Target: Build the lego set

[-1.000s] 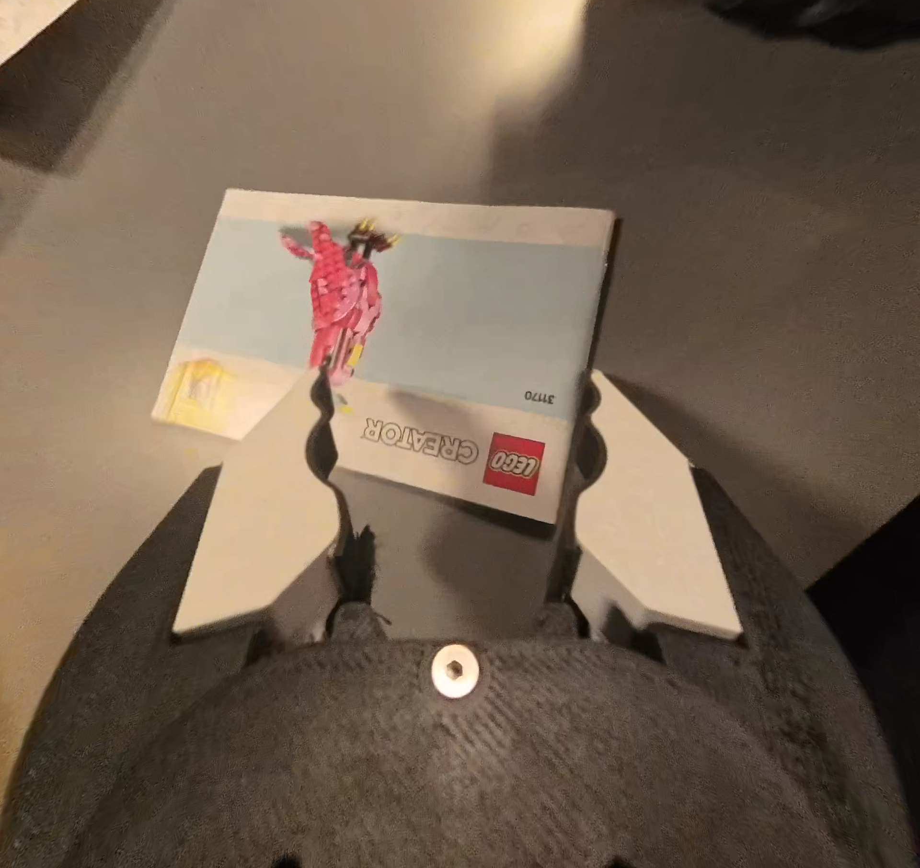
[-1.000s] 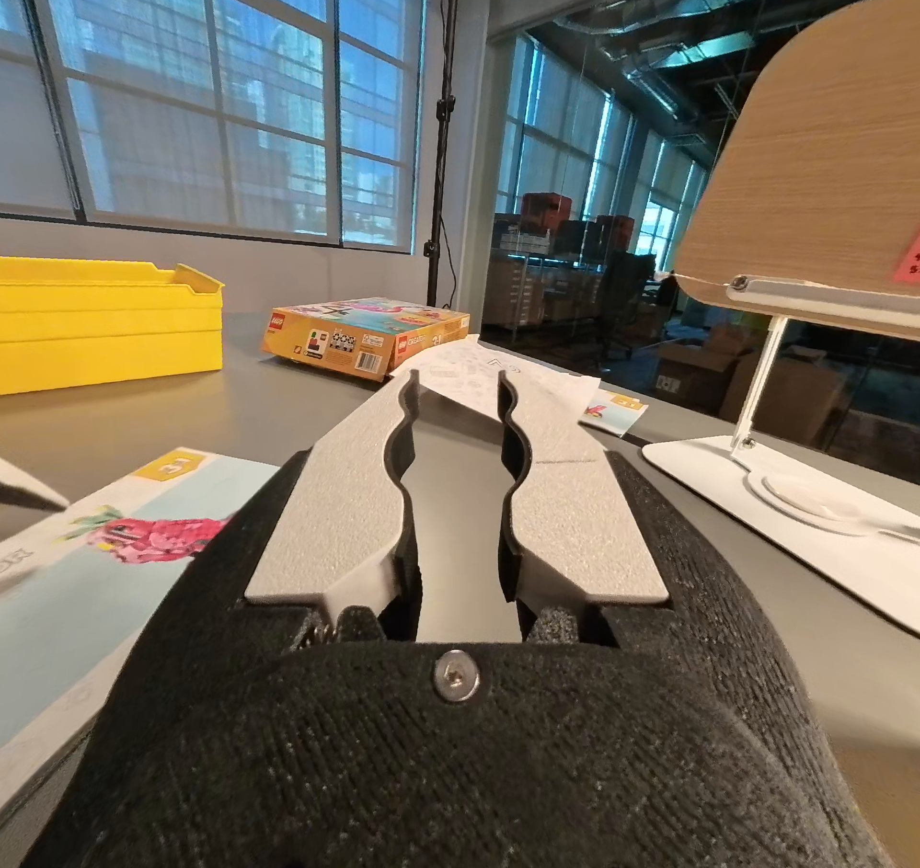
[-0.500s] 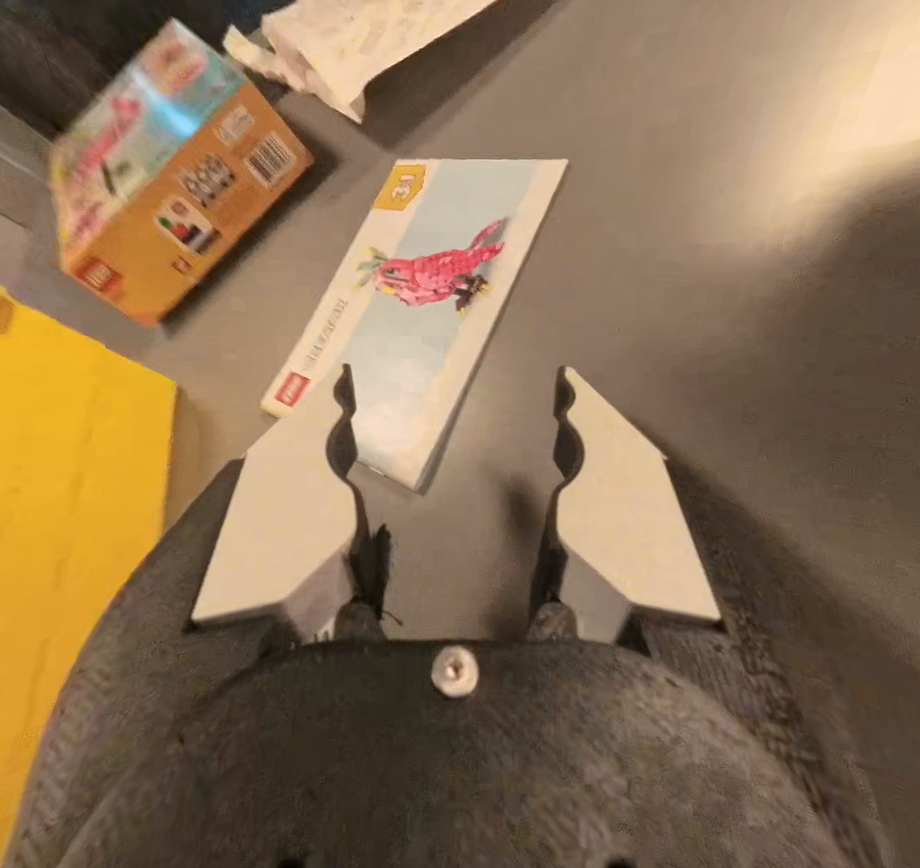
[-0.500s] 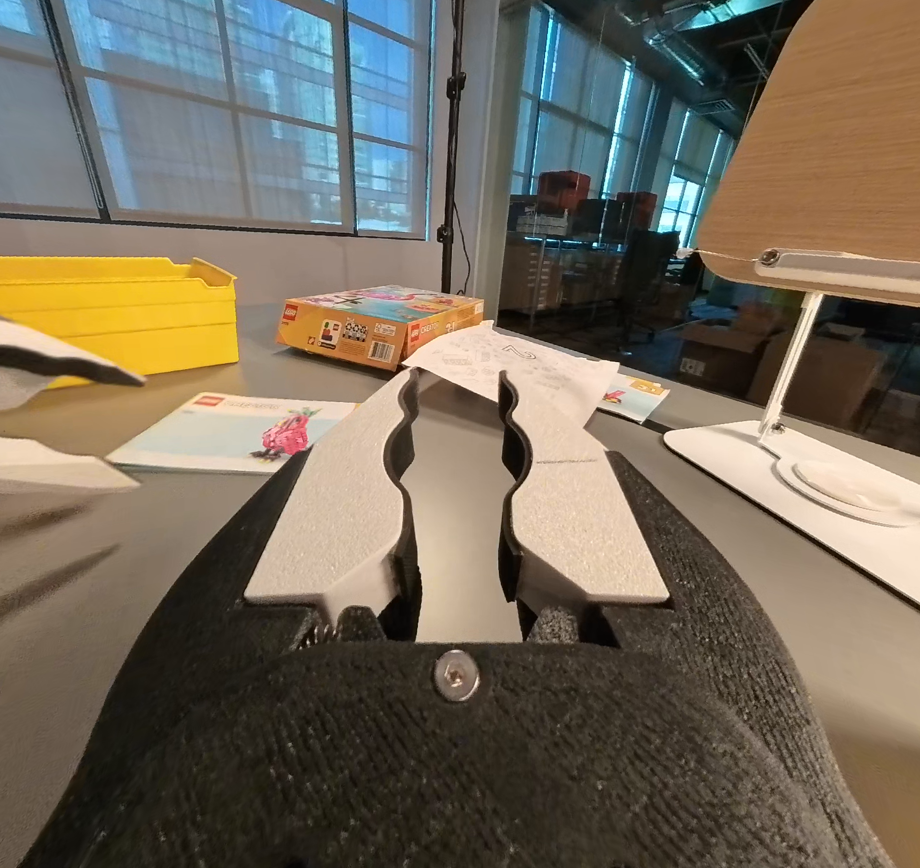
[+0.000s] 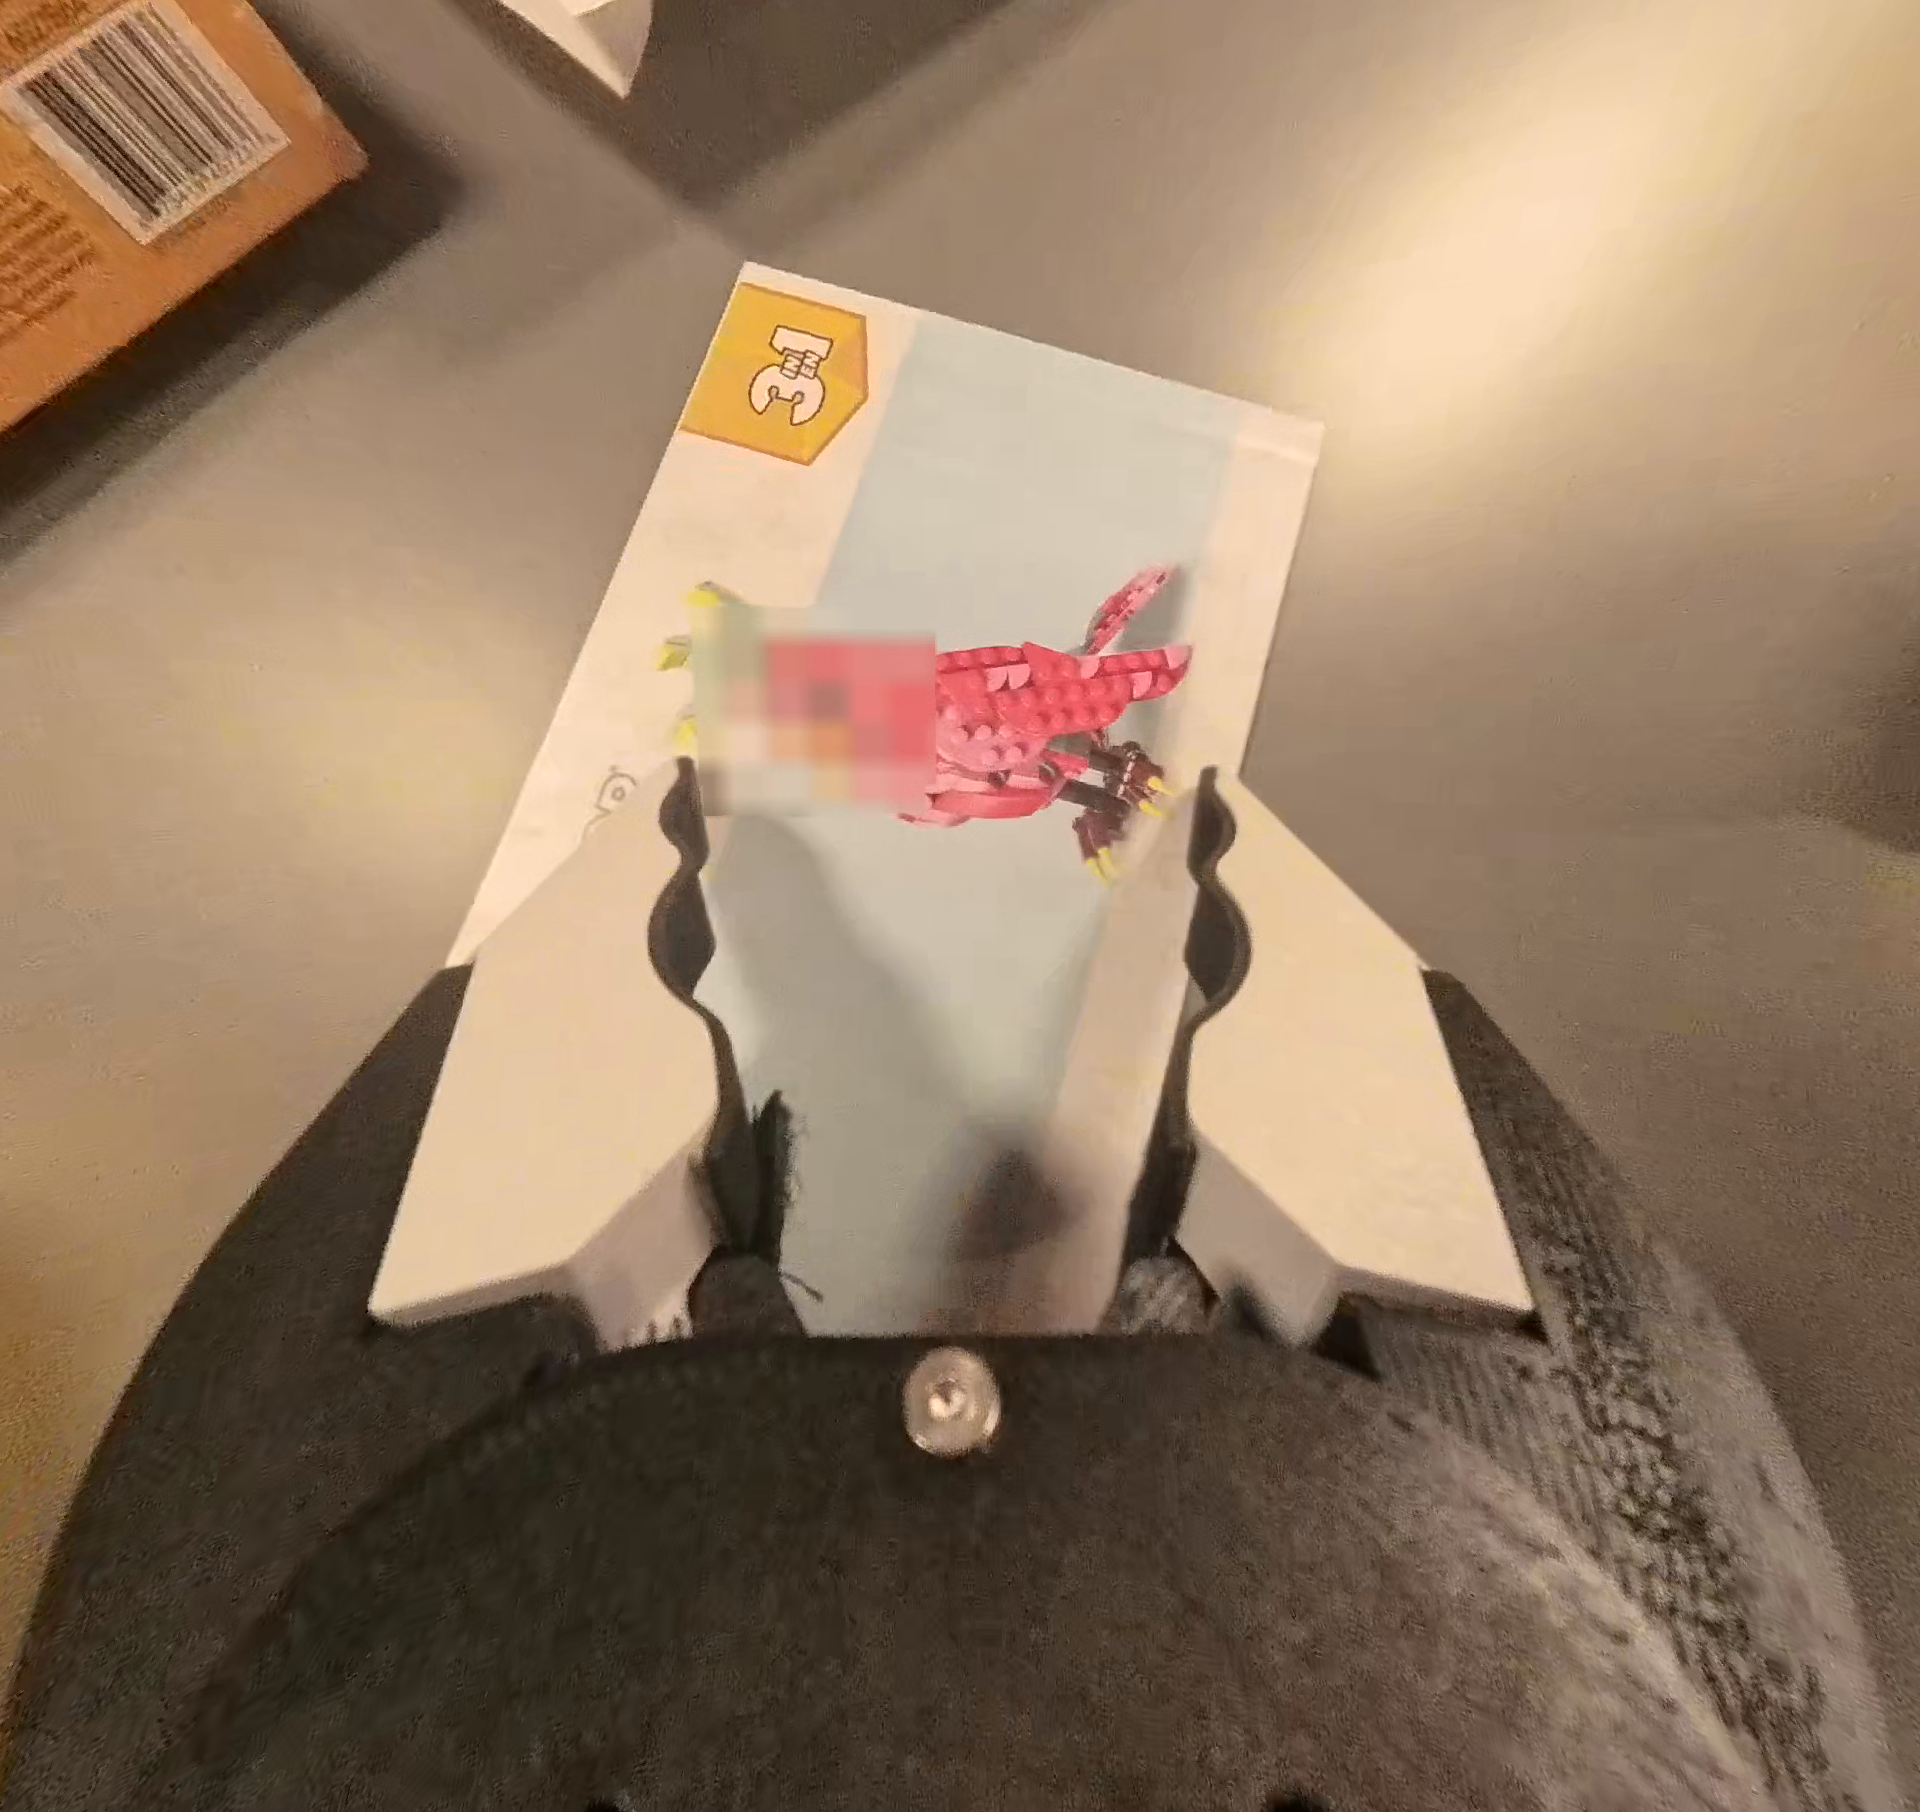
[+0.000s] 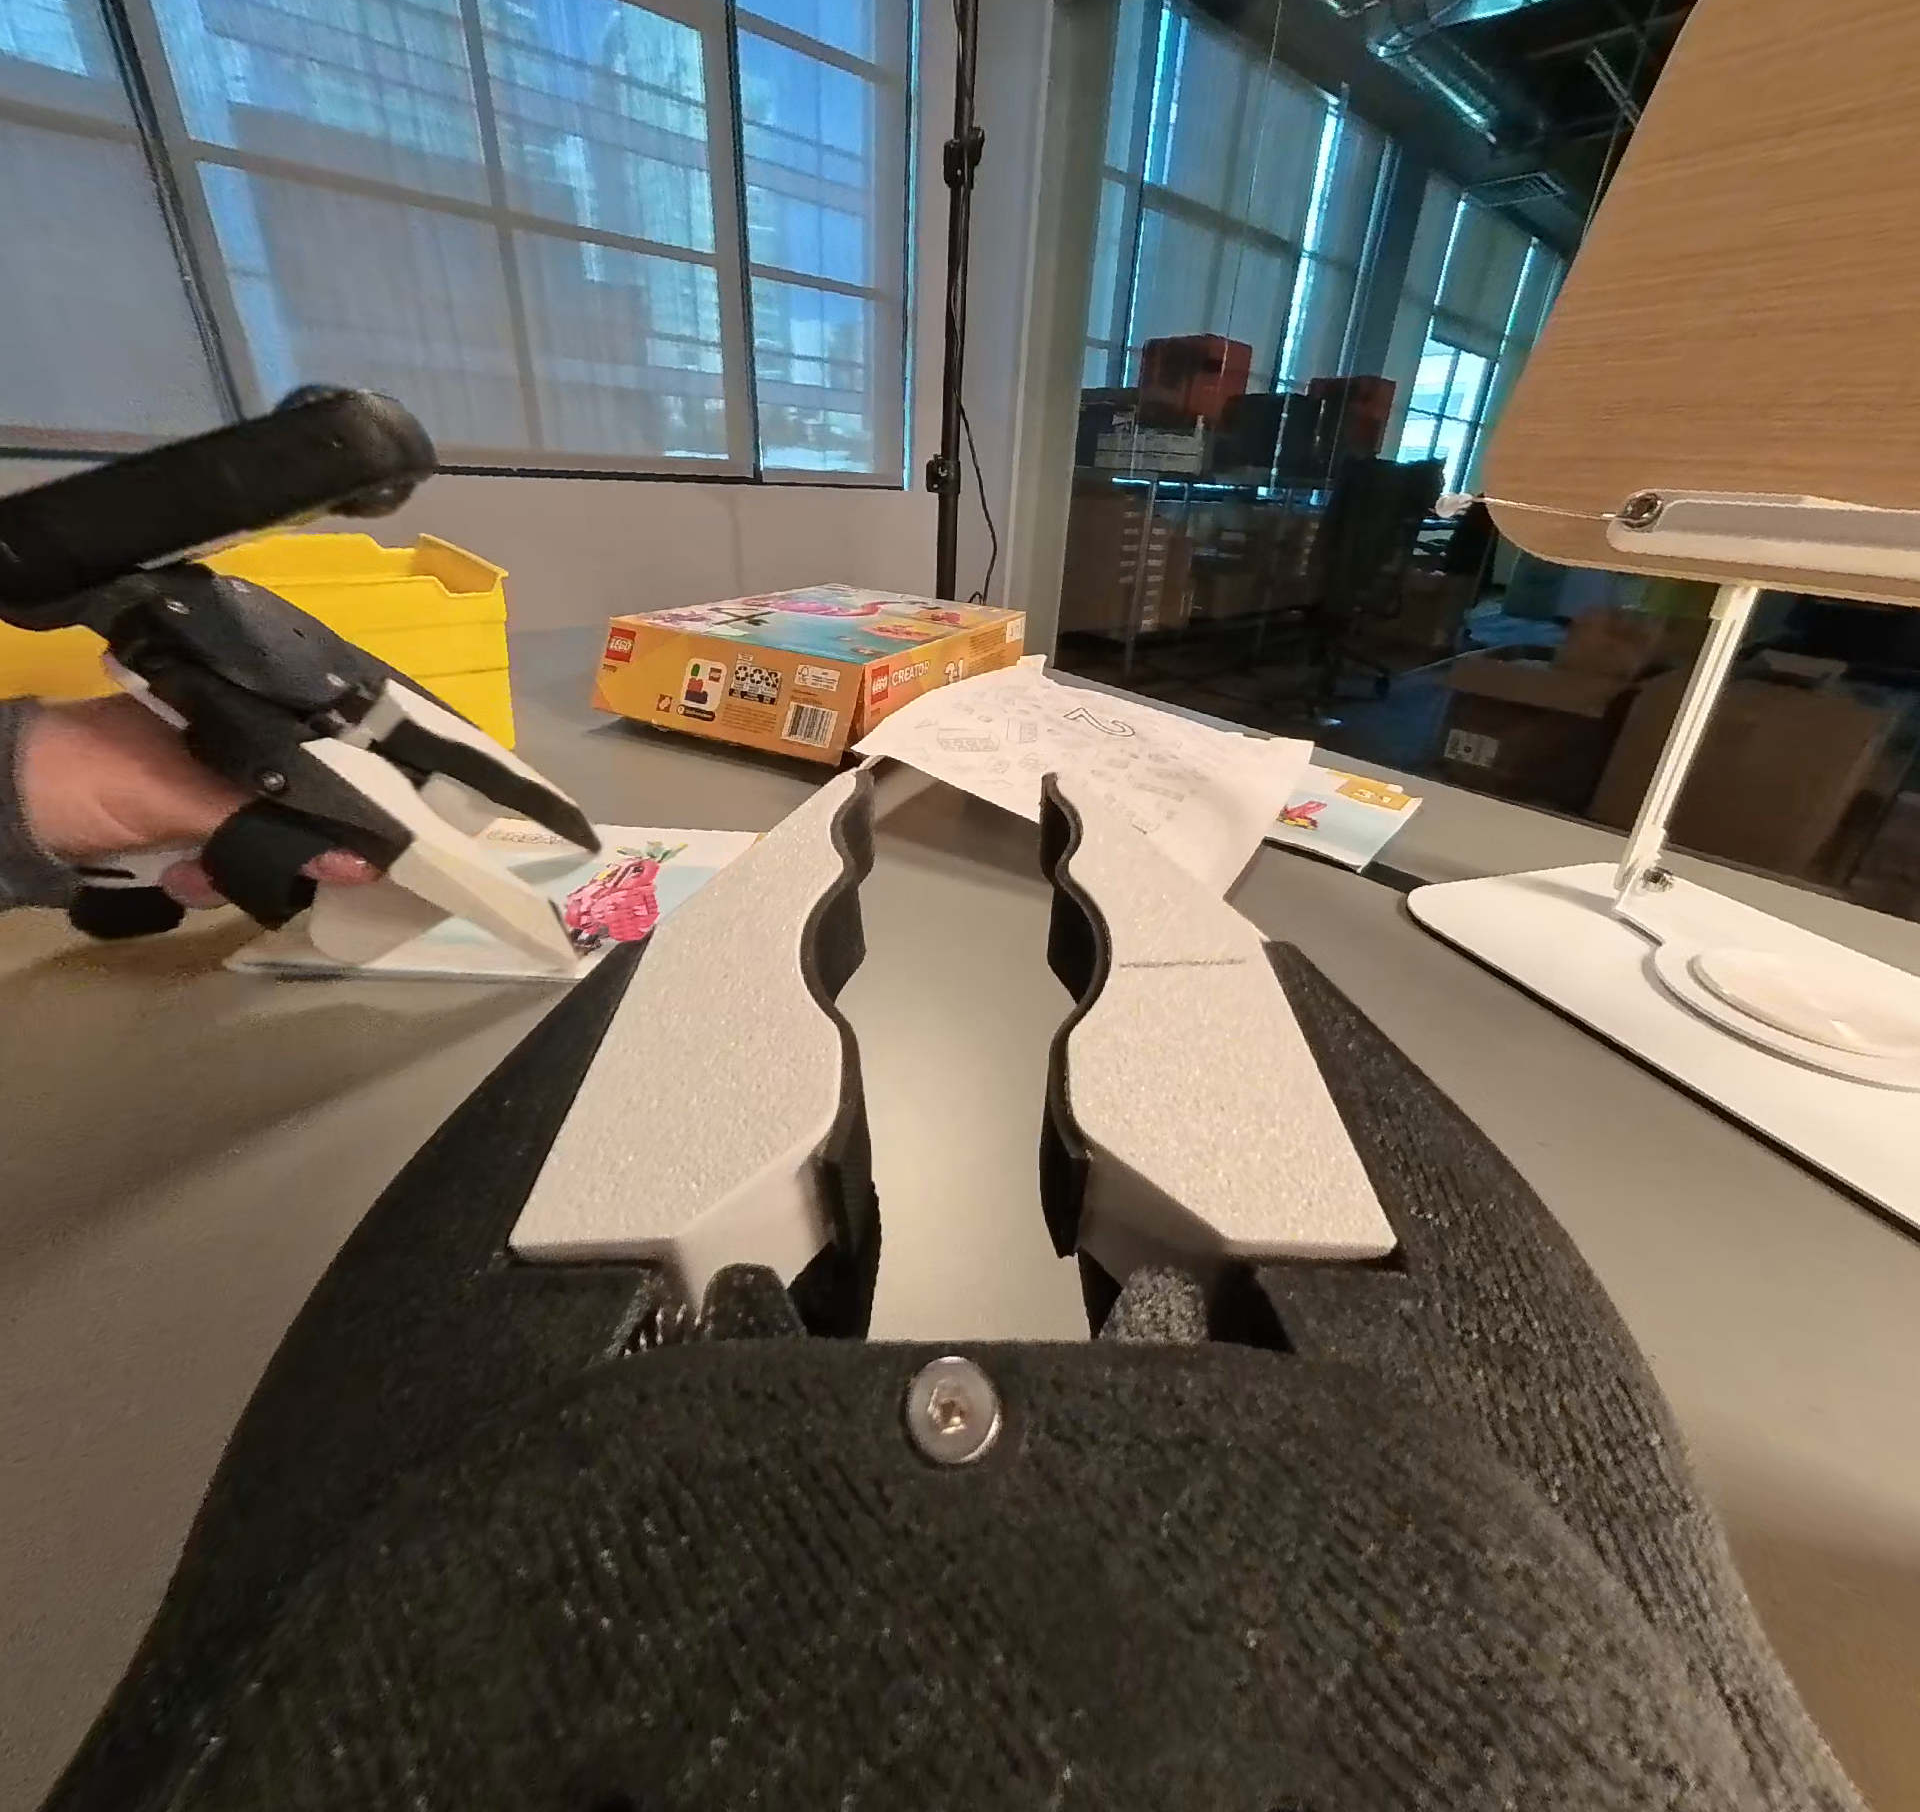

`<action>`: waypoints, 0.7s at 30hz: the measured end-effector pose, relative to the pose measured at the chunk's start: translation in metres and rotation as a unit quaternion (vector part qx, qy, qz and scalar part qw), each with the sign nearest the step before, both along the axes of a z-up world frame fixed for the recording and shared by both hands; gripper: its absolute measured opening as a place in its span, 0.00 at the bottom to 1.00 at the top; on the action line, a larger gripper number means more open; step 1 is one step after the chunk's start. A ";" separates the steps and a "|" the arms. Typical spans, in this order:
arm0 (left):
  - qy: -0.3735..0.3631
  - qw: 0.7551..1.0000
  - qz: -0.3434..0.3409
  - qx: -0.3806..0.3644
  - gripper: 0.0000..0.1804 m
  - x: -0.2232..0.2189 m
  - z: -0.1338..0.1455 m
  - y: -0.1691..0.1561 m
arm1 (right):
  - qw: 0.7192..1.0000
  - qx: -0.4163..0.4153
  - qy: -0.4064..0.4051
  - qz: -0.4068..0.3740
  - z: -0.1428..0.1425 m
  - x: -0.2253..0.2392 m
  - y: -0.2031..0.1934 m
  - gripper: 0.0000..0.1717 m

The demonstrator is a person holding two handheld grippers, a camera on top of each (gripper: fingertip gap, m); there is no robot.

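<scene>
left gripper (image 5: 940, 796) jaws spread wide over flat pale-blue paper booklet with pink bird (image 5: 987, 619), nothing gripped | orange cardboard box (image 5: 125, 162) at 10 o'clock | right gripper (image 6: 951, 796) narrowly parted, empty, above grey table (image 6: 312, 1087)

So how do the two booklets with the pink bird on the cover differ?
The near booklet lies under the left claw, which is spread wide over it without gripping; the far booklet lies alone, partly under the white paper sheet. The near one shows almost whole, the far one only a corner. Both lie flat on the grey table.
</scene>
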State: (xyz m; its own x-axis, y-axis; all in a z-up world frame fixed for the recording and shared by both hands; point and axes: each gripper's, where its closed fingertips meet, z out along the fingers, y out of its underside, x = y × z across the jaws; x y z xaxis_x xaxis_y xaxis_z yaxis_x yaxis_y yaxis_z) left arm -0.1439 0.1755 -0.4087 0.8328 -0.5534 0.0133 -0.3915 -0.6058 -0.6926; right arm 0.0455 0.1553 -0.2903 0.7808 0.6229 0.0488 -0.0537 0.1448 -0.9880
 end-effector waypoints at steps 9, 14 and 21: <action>-0.023 0.995 -0.087 0.035 0.51 0.018 0.000 -0.003 | 1.000 -0.006 0.000 0.003 -0.002 -0.001 0.001 0.18; -0.029 0.991 -0.128 0.031 0.51 0.031 0.000 -0.017 | 1.000 -0.010 0.003 0.004 -0.002 -0.001 0.002 0.18; -0.068 0.972 -0.224 0.005 0.50 0.070 0.004 -0.069 | 1.000 -0.014 0.008 0.005 -0.003 0.000 0.002 0.18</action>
